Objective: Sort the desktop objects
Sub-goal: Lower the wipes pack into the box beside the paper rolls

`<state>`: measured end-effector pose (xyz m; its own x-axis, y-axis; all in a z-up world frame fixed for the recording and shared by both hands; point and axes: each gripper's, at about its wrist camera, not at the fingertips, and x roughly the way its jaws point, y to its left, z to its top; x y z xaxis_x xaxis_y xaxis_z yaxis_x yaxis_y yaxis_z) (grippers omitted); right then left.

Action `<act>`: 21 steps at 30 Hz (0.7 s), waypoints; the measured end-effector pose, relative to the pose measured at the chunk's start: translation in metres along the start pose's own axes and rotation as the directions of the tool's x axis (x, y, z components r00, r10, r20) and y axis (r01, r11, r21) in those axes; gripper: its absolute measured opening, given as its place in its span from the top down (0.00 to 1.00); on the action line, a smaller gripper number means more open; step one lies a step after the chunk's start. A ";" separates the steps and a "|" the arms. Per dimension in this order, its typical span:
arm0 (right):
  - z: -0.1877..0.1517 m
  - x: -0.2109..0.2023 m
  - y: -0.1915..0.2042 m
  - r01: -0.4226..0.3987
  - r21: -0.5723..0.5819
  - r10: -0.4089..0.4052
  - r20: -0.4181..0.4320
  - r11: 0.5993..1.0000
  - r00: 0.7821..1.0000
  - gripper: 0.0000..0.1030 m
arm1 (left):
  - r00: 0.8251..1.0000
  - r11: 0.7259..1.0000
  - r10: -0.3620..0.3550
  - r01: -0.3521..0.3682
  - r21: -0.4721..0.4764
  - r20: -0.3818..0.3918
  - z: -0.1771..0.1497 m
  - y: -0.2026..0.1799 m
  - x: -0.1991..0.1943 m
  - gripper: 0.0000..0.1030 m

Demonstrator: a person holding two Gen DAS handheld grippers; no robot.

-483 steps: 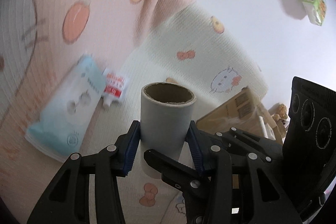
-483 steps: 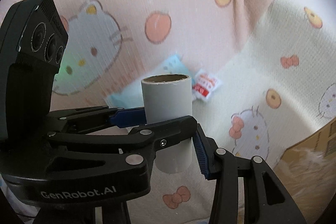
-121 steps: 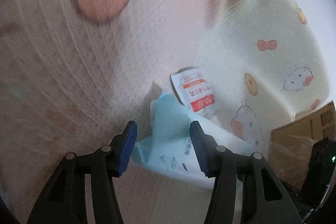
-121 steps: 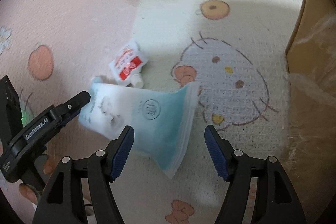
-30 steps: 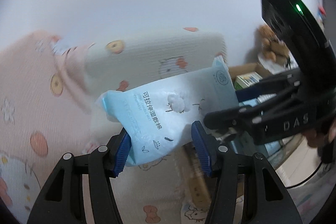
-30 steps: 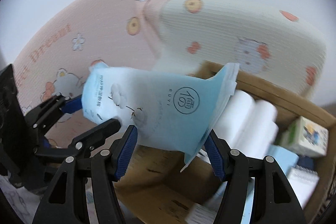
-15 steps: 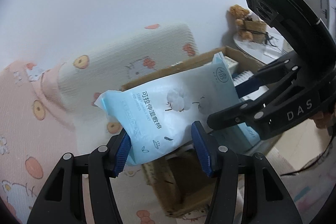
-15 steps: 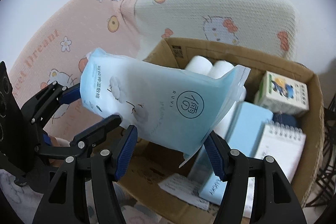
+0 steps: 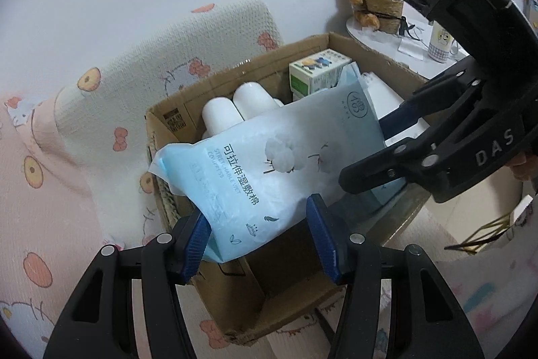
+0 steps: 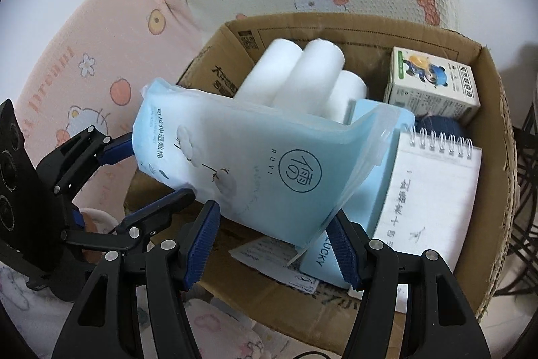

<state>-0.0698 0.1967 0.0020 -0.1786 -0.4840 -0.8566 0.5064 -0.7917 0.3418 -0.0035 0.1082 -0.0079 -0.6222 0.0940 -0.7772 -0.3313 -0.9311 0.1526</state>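
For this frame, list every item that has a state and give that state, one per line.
Blue wipes pack: held in the air over the box, tilted, gripped at both ends.
Left gripper: shut on the pack's end.
Right gripper: shut on the pack's other end.
Cardboard box: open at the top, partly filled.
White rolls: lying in the box, side by side.
Spiral notepad: in the box, closed or not I cannot tell.
Small carton: in the box's far corner.

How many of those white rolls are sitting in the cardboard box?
3 white rolls show, side by side in the cardboard box at its far left: left roll, middle roll, right roll. The blue pouch covers their near ends and may hide more.
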 end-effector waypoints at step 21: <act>-0.006 0.011 -0.023 -0.010 0.089 0.018 -0.085 0.996 0.996 0.40 | 0.981 0.997 -0.080 0.075 -0.030 -0.180 -0.004 0.005 0.023 0.38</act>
<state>-0.0781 0.2115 -0.0179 -0.0975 -0.4645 -0.8802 0.4312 -0.8168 0.3833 -0.0165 0.1039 -0.0277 -0.4563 0.1029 -0.8838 -0.3557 -0.9316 0.0752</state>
